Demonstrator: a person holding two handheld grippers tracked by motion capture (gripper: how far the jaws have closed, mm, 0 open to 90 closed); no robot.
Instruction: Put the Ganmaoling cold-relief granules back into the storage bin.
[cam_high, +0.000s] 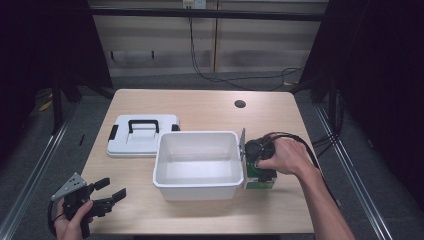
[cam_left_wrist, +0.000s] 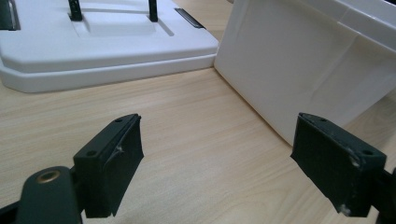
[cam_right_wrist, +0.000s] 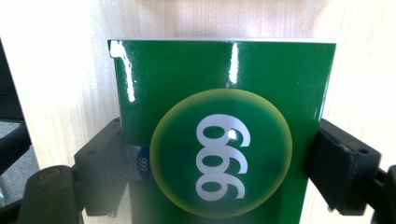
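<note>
Table (cam_high: 200, 107): light wood, rectangular, with a round hole (cam_high: 240, 104) near the far right corner. Far half bare between lid and hole; near edge bare in front of the bin; narrow strip of bare top along the right edge.

Bin (cam_high: 196, 186): white, open-topped, at table centre, long sides parallel to the near edge. Interior open and unobstructed. Left front corner visible in the left gripper view (cam_left_wrist: 299, 60), close ahead and to the right of the jaws.

Lid (cam_high: 142, 136): white, flat on the table at the far left of the bin, black handle on top, black latches at its ends. Right end just beside the bin's far left corner. Bare wood in the left gripper view between lid (cam_left_wrist: 107, 51) and jaws.

Box (cam_high: 260, 176): green, on the table just beside the bin's right wall, near the bin's front right corner. In the right gripper view (cam_right_wrist: 224, 140), glossy green face with a yellow-ringed circle and white "999".

Right gripper (cam_high: 257, 152): held from above, jaws closed on both sides of the box (cam_right_wrist: 219, 177).

Left gripper (cam_high: 112, 190): at the near left corner, jaws spread wide, nothing between them (cam_left_wrist: 215, 163), well apart from the box.
</note>
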